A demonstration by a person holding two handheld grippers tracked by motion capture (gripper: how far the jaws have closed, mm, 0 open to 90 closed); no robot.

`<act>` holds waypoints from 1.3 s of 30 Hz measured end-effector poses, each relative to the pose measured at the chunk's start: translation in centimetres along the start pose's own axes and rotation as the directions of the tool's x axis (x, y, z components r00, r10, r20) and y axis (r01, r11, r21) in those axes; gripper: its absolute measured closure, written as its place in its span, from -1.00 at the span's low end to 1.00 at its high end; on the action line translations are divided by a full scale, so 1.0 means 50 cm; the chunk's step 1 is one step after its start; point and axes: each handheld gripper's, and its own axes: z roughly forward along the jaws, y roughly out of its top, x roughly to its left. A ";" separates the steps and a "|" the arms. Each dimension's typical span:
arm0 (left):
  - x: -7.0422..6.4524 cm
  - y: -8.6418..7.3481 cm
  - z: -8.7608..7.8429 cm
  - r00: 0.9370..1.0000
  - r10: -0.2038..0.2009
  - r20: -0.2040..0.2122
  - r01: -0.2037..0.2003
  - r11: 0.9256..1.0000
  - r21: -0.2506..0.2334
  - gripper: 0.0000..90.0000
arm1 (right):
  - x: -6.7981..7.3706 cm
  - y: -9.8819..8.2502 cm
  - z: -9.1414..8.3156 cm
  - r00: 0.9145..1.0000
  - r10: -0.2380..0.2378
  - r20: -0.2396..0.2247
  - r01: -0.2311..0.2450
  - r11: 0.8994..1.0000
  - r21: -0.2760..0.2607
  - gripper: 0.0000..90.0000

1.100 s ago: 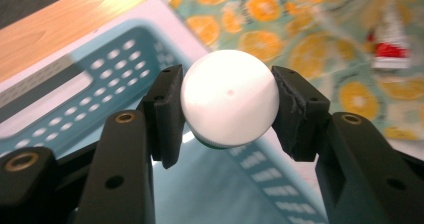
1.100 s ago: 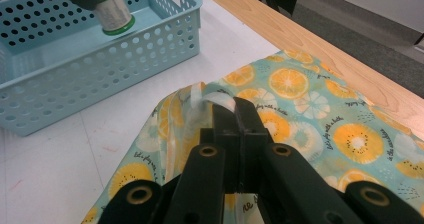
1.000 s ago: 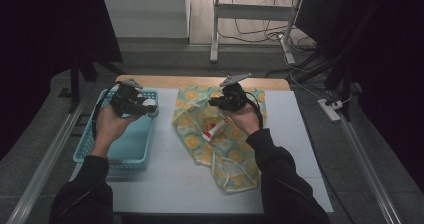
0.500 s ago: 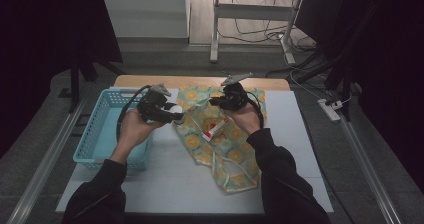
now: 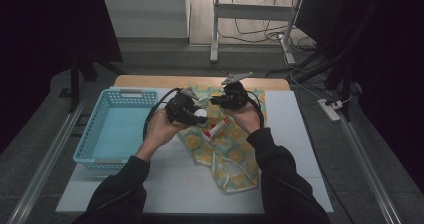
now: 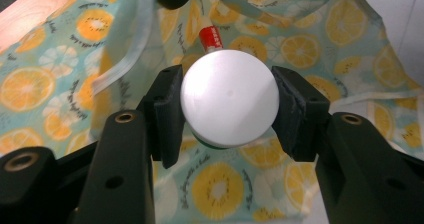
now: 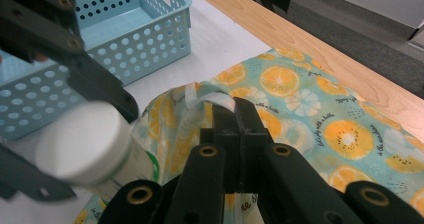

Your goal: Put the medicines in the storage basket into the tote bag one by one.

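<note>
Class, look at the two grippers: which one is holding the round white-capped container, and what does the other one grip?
The left gripper clamps the white-capped container between its jaws. The right gripper is instead pinched shut on the white-trimmed edge of the citrus-print bag.

Two hand-held grippers: left [image 5: 200, 115], right [image 5: 216, 101]. One white-capped bottle [image 6: 229, 98]. One lemon-print bag [image 5: 235, 149]. One red-capped tube [image 5: 216, 130]. One blue basket [image 5: 112, 129]. One worktop [image 5: 295, 149]. One person, with two hands: left [image 5: 161, 130], right [image 5: 246, 115].
</note>
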 end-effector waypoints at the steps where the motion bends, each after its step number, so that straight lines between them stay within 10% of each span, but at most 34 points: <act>1: 0.000 0.004 0.007 1.000 0.005 -0.001 -0.005 1.000 0.004 0.12 | -0.001 0.000 0.000 1.000 0.003 0.002 -0.003 1.000 0.000 1.00; 39: 0.042 0.013 0.150 0.997 -0.049 -0.058 0.052 0.997 0.055 0.07 | -0.017 -0.011 0.017 0.999 0.021 0.030 -0.022 1.000 0.008 1.00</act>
